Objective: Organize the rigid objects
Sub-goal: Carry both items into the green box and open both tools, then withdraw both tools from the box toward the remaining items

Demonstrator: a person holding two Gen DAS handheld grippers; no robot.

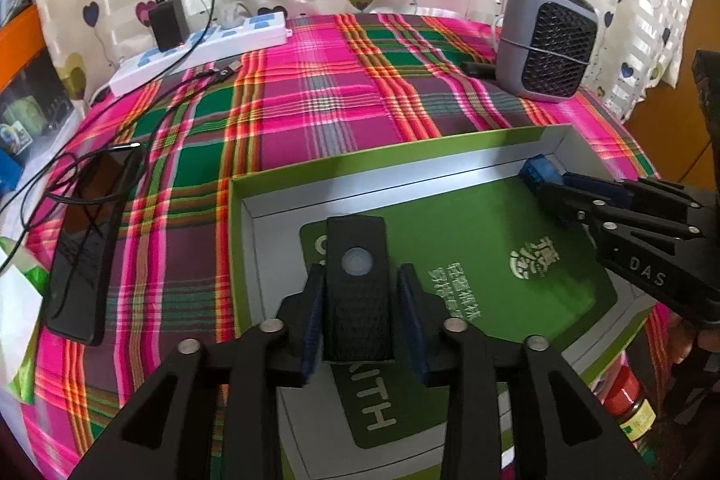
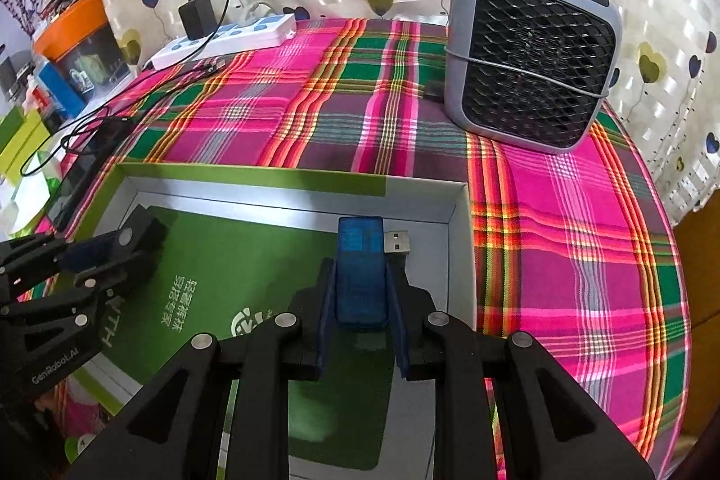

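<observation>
Plaid-clothed counter [image 1: 315, 111], shallow green cardboard box [image 1: 405, 160]: left claw [image 1: 360, 300] spread around black rectangular device [image 1: 355, 291], lengthwise; right claw [image 2: 360, 295] pinches translucent blue USB stick [image 2: 360, 268] at far-right corner.

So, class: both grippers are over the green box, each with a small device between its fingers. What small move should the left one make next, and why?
Probably lift the left gripper straight back: gaps show between its pads and the black device, which seems to rest in the green box.
</observation>
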